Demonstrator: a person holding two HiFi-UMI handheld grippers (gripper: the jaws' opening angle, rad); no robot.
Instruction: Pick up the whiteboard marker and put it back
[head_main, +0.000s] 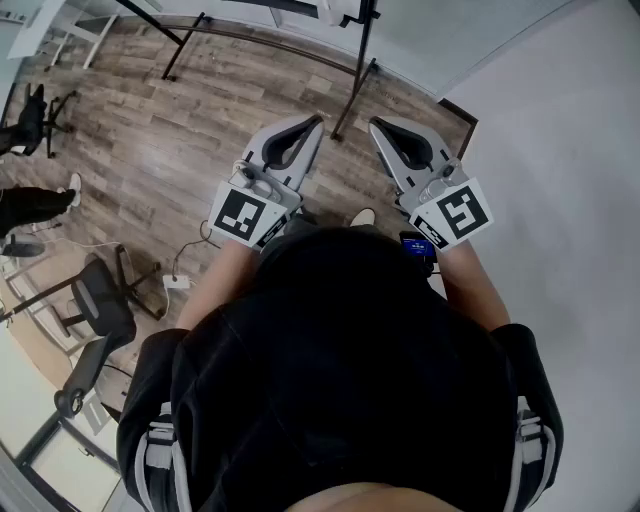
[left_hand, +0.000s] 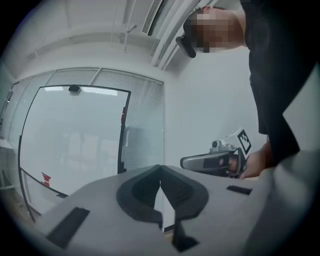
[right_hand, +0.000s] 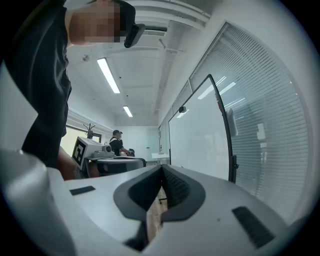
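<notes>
No whiteboard marker shows clearly in any view. The whiteboard (left_hand: 75, 135) stands ahead on a black frame, and it also fills the right of the right gripper view (right_hand: 200, 140). A small red item (left_hand: 46, 178) sits low on the board; I cannot tell what it is. My left gripper (head_main: 316, 122) and right gripper (head_main: 374, 124) are held side by side in front of the person's body, above the wood floor. Both are shut with nothing between the jaws, as the left (left_hand: 160, 169) and right (right_hand: 161, 168) gripper views show.
The whiteboard stand's black legs (head_main: 350, 95) rest on the floor just ahead of the grippers. Office chairs (head_main: 95, 300) and a cable with a power strip (head_main: 175, 282) lie to the left. A white wall (head_main: 560, 120) runs along the right. A person (right_hand: 117, 141) stands far off.
</notes>
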